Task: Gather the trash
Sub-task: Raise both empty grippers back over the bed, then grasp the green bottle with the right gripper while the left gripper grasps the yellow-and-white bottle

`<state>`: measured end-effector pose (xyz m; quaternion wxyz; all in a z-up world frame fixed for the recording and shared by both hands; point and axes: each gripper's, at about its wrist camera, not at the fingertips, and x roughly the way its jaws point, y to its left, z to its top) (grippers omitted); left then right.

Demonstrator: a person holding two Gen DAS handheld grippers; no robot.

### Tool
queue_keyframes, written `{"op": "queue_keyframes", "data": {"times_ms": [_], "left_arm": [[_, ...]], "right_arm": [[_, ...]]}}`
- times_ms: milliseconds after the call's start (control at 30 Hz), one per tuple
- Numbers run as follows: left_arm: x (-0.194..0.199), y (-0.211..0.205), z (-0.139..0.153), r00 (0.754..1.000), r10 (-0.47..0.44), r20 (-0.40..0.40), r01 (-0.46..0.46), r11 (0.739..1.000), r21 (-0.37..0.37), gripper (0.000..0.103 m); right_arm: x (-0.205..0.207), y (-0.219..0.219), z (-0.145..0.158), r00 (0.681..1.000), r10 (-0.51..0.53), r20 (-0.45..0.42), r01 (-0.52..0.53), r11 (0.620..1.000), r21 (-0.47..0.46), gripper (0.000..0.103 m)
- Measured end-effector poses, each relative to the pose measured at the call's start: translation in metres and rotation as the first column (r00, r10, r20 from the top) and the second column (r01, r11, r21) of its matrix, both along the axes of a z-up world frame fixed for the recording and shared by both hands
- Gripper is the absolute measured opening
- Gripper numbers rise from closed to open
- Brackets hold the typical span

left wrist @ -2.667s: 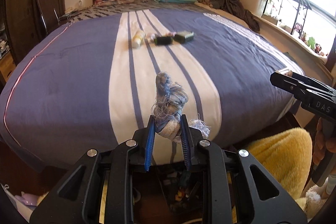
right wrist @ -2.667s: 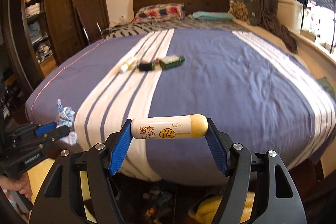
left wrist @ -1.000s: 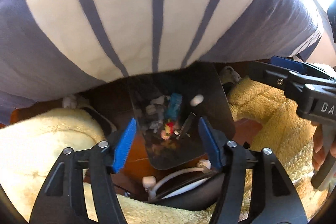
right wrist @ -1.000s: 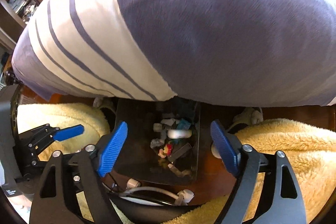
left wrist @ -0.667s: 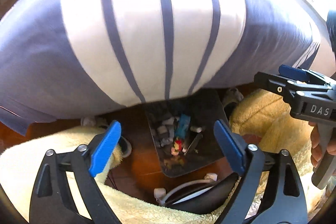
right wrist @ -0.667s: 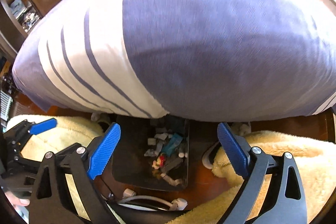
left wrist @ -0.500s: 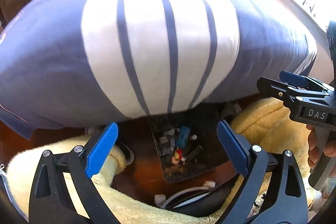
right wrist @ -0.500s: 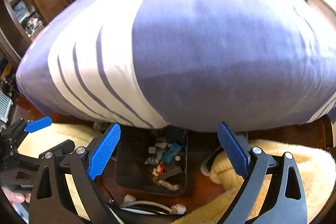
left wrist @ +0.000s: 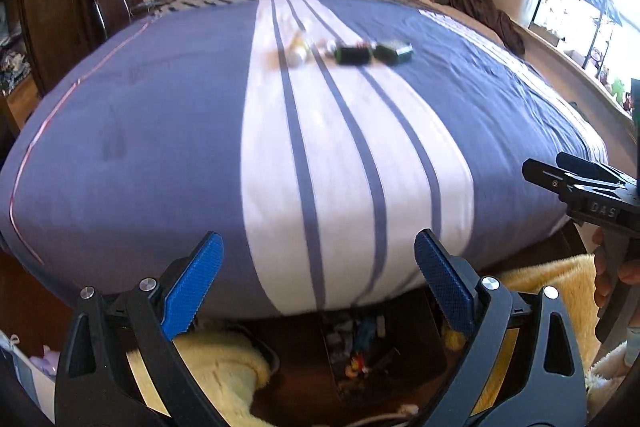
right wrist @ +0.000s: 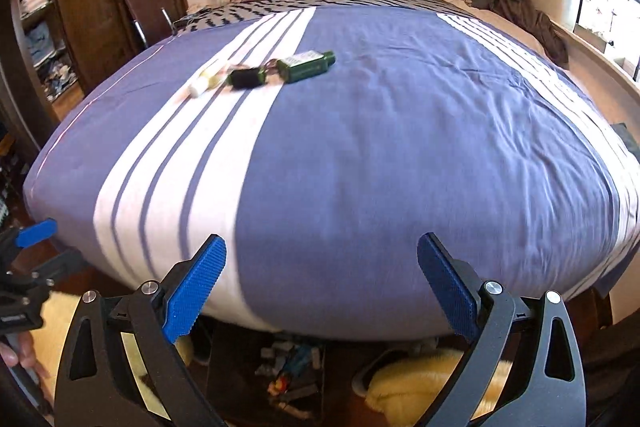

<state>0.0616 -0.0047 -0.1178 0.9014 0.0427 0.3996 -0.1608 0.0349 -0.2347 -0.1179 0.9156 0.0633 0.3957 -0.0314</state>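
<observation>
sunlit bedroom, a wide bed [right wrist: 400, 147] under a smooth purple quilt with white stripes. both claws hang empty at its foot, jaws wide apart — left claw [left wrist: 318, 283], right claw [right wrist: 322, 285]. below them a dark bin [right wrist: 288, 379] on the floor already holds mixed scraps. three pieces are left mid-bed: a pale tube [right wrist: 208, 79], a stubby black cylinder [right wrist: 246, 77] and a boxy green bottle [right wrist: 306, 66] — all hard and smooth.
</observation>
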Motion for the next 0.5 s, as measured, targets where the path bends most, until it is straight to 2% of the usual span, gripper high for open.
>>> {"op": "queue_keyframes", "data": {"times_ms": [200, 267, 333, 500], "left_arm": [[0.050, -0.008, 0.003, 1.000, 0.000, 0.013, -0.001, 1.000, 0.029, 0.090], [0.069, -0.010, 0.001, 1.000, 0.007, 0.004, -0.007, 0.999, 0.031, 0.087], [0.094, -0.012, -0.004, 0.999, 0.015, -0.029, -0.015, 1.000, 0.019, 0.079], [0.154, -0.019, -0.011, 0.997, 0.039, -0.068, -0.038, 0.999, 0.017, 0.073]], "right_arm": [[0.046, -0.012, 0.003, 1.000, -0.003, -0.004, 0.003, 1.000, -0.031, 0.097], [0.068, -0.014, 0.001, 1.000, -0.002, -0.012, 0.002, 0.999, -0.034, 0.097], [0.090, -0.017, -0.004, 1.000, -0.006, -0.028, 0.005, 0.999, -0.033, 0.097], [0.146, -0.017, -0.014, 0.997, 0.003, -0.073, -0.007, 0.999, -0.051, 0.097]]}}
